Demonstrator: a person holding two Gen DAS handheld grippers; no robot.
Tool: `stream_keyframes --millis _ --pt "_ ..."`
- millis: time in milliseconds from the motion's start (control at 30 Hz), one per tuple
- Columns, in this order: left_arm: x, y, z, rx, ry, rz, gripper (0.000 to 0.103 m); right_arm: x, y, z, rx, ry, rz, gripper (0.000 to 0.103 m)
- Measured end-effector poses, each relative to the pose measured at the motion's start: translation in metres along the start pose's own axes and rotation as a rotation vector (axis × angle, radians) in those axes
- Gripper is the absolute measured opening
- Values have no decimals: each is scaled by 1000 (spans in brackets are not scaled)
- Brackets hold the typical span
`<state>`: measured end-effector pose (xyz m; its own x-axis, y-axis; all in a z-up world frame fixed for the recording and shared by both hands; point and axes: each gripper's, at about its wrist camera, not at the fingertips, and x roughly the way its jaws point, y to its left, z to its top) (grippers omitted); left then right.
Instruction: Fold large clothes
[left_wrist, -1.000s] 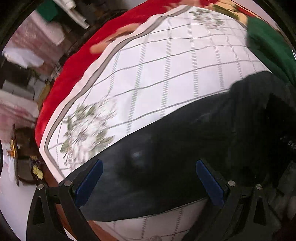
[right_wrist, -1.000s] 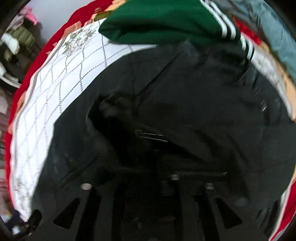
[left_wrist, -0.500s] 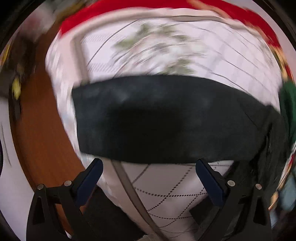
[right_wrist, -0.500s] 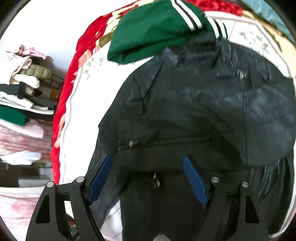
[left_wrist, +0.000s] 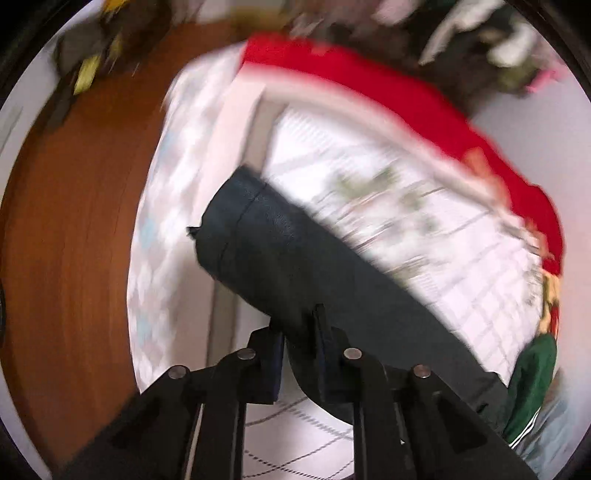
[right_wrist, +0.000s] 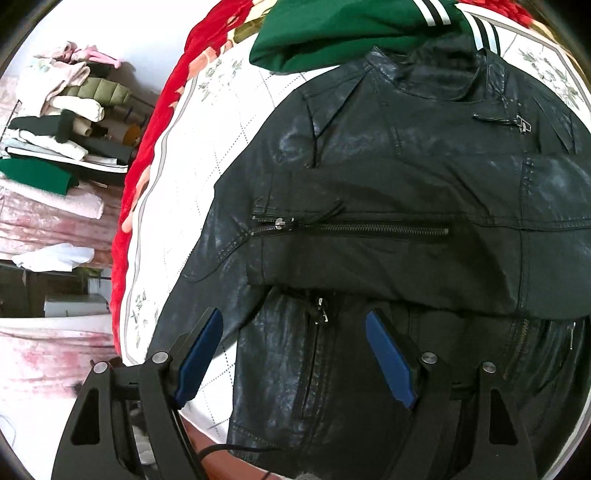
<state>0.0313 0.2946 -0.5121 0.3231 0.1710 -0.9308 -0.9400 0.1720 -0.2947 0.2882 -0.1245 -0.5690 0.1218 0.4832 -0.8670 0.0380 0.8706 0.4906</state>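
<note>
The black jacket (right_wrist: 388, 206) lies on the quilted bed (right_wrist: 207, 122), one sleeve already across its chest. The left tongs (left_wrist: 299, 350) pinch the other sleeve (left_wrist: 280, 254); the right tongs (right_wrist: 295, 362) hover spread and empty. Next, that sleeve likely needs carrying across.

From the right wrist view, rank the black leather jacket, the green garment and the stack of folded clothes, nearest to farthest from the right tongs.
1. Black leather jacket: directly under and ahead of the open right tongs.
2. Green garment: beyond the jacket's collar, at the top.
3. Stack of folded clothes: off the bed, far left background.
</note>
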Motion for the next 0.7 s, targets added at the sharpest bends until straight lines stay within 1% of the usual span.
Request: stream_keyframes --millis 33,67,100,167,200,233,300,333,367,433,467,500,533,567,600,667,700 --pt "-10 -11 5 40 -32 -40 9 1 -1 0 3 4 0 82" --pt "-15 -16 7 64 -54 -68 9 4 -1 1 7 9 -4 82" --pt "-17 -21 9 80 -71 -112 9 6 -2 3 10 11 -9 82" --pt "-10 -20 13 78 -63 -181 10 9 -1 4 17 12 -12 82" --pt "1 -15 13 52 -35 -219 10 10 0 5 17 14 -19 82" --pt "14 -7 15 19 -5 -250 13 12 -1 6 21 16 -29 82" --pt "36 9 15 -36 49 -280 16 18 -3 7 36 29 -37 82" --pt "52 18 13 -83 94 -312 19 21 -4 8 42 34 -41 82" --pt "66 26 11 -139 143 -368 21 24 -5 8 49 38 -44 82" --pt "73 33 -3 -216 187 -448 33 31 -7 9 61 50 -49 82" --pt "75 33 -4 -238 182 -471 38 33 -8 9 65 54 -52 82" --pt "76 30 -4 -241 174 -482 47 37 -9 9 72 60 -55 82" --pt "78 23 -3 -232 169 -478 50 40 -10 9 77 65 -56 82" --pt "76 17 -2 -213 161 -460 50 42 -10 9 81 69 -57 82" --pt "74 8 1 -186 150 -420 50 44 -10 9 86 72 -62 82" --pt "64 -2 5 -146 117 -380 47 47 -9 10 89 70 -78 82" --pt "59 -11 8 -100 93 -340 42 46 -8 11 85 61 -98 82"
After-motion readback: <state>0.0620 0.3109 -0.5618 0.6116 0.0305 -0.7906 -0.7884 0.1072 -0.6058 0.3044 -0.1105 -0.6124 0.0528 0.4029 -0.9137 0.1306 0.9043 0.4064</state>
